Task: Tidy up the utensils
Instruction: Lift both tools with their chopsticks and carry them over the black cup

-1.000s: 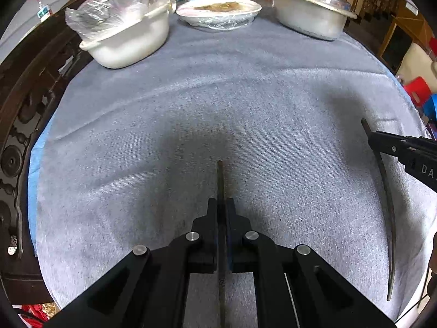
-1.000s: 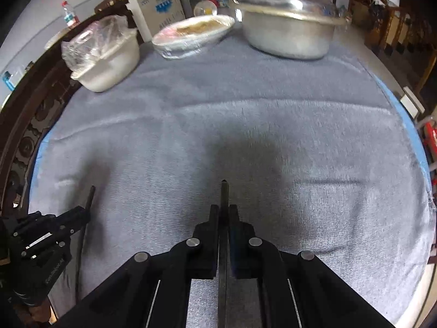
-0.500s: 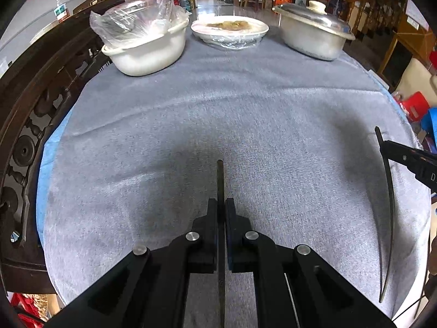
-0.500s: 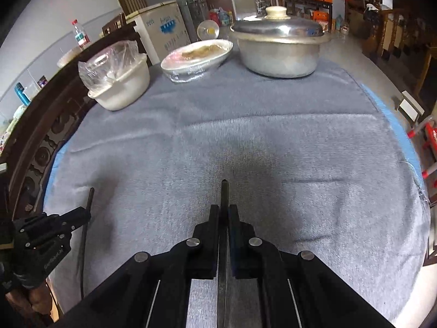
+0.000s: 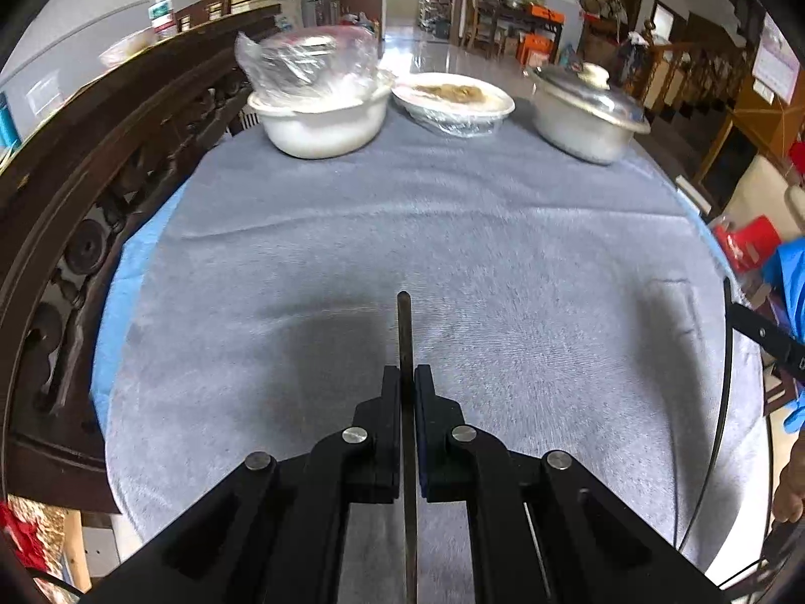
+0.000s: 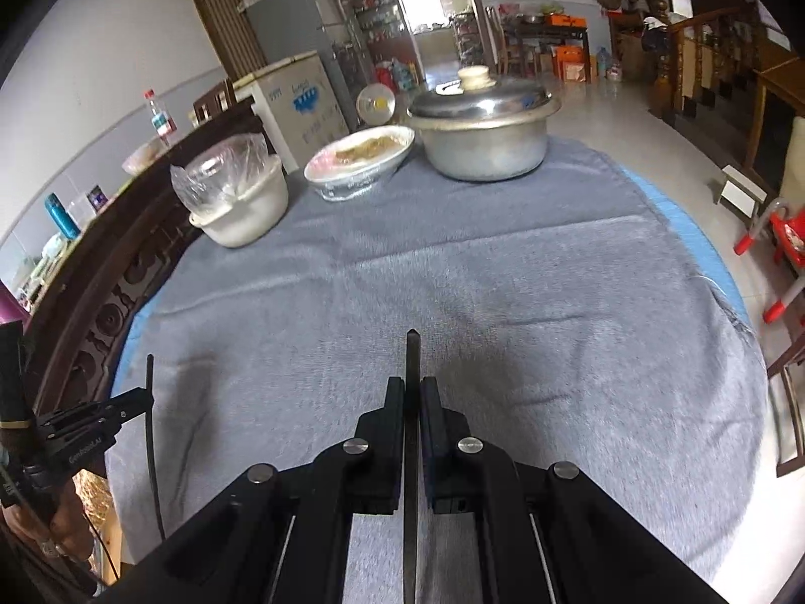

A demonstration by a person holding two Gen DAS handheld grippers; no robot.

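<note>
My left gripper [image 5: 407, 375] is shut on a thin dark chopstick [image 5: 404, 322] that sticks out forward between its jaws, held above the grey cloth [image 5: 453, 231]. My right gripper [image 6: 411, 385] is shut on a second dark chopstick [image 6: 412, 352] with a pointed tip, also above the cloth. The right gripper [image 5: 754, 324] with its chopstick [image 5: 727, 402] shows at the right edge of the left wrist view. The left gripper [image 6: 136, 397] with its chopstick [image 6: 150, 428] shows at the lower left of the right wrist view.
At the far side of the round table stand a white bowl with a plastic bag [image 5: 322, 116], a wrapped plate of food [image 5: 453, 100] and a lidded metal pot [image 5: 583, 110]. A carved dark wooden rail [image 5: 100, 161] runs along the left. Red stools [image 6: 780, 231] stand on the floor at right.
Both grippers have risen and tilted up, so the far dishes and the room show lower in view. Each stays shut on its chopstick.
</note>
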